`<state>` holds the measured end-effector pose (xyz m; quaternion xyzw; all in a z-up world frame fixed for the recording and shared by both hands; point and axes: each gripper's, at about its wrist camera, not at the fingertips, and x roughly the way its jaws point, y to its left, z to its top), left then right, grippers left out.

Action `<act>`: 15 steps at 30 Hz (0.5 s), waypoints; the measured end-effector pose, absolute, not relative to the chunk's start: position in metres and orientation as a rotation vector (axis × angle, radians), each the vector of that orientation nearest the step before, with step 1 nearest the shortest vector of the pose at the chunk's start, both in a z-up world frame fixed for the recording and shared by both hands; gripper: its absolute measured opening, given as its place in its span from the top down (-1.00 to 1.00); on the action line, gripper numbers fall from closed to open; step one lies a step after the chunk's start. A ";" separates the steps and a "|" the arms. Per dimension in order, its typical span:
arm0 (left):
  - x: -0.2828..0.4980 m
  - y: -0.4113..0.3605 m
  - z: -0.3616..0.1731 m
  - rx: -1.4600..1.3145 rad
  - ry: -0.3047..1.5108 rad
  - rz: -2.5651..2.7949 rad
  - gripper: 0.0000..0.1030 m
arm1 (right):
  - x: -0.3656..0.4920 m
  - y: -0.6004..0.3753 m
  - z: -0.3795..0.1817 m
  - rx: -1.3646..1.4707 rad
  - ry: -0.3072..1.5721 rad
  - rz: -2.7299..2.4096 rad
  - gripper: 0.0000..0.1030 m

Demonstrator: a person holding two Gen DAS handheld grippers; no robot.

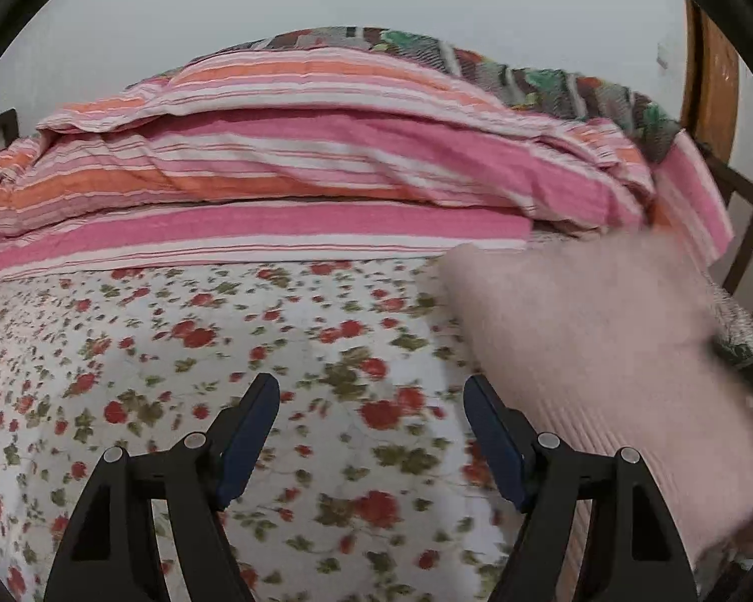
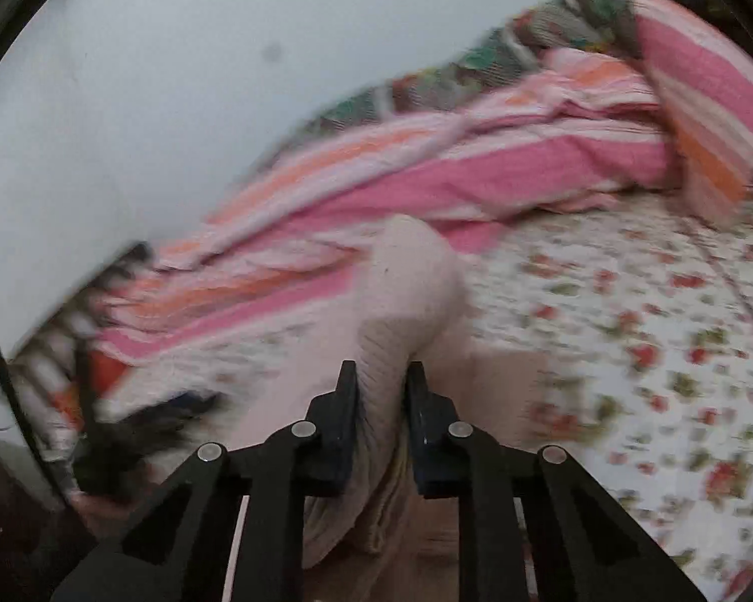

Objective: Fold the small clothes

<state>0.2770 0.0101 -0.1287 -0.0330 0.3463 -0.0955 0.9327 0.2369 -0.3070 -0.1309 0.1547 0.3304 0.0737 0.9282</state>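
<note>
A pale pink knitted garment hangs blurred over the right side of the floral bedsheet in the left wrist view. My left gripper is open and empty above the sheet, just left of the garment. In the right wrist view my right gripper is shut on a ribbed fold of the pale pink garment, which rises between the fingers and is lifted off the bed; the rest of it drapes below.
A pink, orange and white striped quilt is bunched along the far side of the bed against a pale wall. A wooden bed frame stands at the right. A dark object lies blurred at the bed's left edge.
</note>
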 end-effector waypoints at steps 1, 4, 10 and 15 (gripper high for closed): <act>0.275 0.008 -0.127 -0.066 0.705 -0.201 -0.45 | 0.245 -0.310 -0.144 0.330 0.741 0.112 0.74; 0.270 0.002 -0.125 -0.034 0.700 -0.188 -0.45 | 0.238 -0.324 -0.145 0.438 0.733 0.136 0.72; 0.269 0.001 -0.126 -0.030 0.707 -0.182 -0.45 | 0.226 -0.317 -0.123 0.413 0.664 0.196 0.44; 0.274 0.004 -0.127 -0.053 0.720 -0.169 -0.45 | 0.242 -0.298 -0.135 0.362 0.735 0.175 0.73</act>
